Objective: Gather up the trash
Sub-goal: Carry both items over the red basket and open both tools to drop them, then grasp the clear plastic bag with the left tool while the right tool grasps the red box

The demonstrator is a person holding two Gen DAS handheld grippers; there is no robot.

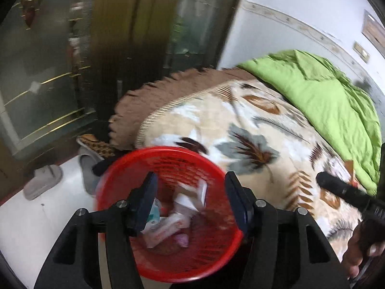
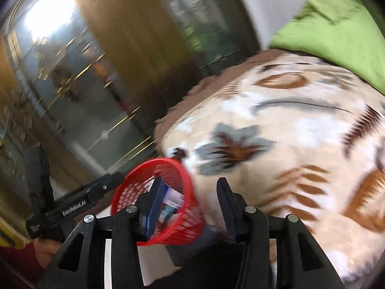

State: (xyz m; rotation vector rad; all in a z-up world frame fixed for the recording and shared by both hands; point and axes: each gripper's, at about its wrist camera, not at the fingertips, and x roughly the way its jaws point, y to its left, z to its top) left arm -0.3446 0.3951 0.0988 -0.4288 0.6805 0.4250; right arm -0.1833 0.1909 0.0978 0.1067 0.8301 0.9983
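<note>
A red mesh basket (image 1: pixel 204 252) stands on the white floor against the bed and holds several white packets and wrappers (image 1: pixel 182 207). My left gripper (image 1: pixel 191 192) hovers open over its mouth with nothing between its fingers. In the right wrist view the basket (image 2: pixel 182 228) appears lower left, tilted by the lens, and my right gripper (image 2: pixel 190 202) is open and empty above its right rim and the blanket edge. A small white and orange item (image 1: pixel 341 166) lies blurred on the blanket beside the right gripper's black finger (image 1: pixel 336 187).
The bed carries a leaf-patterned blanket (image 1: pixel 240 125) and a green quilt (image 1: pixel 324 91). Grey slippers (image 1: pixel 43 183) lie on the floor left of the basket. A glass-fronted cabinet (image 1: pixel 36 84) and a curtain stand behind. A hand (image 2: pixel 45 248) holds the left gripper's handle.
</note>
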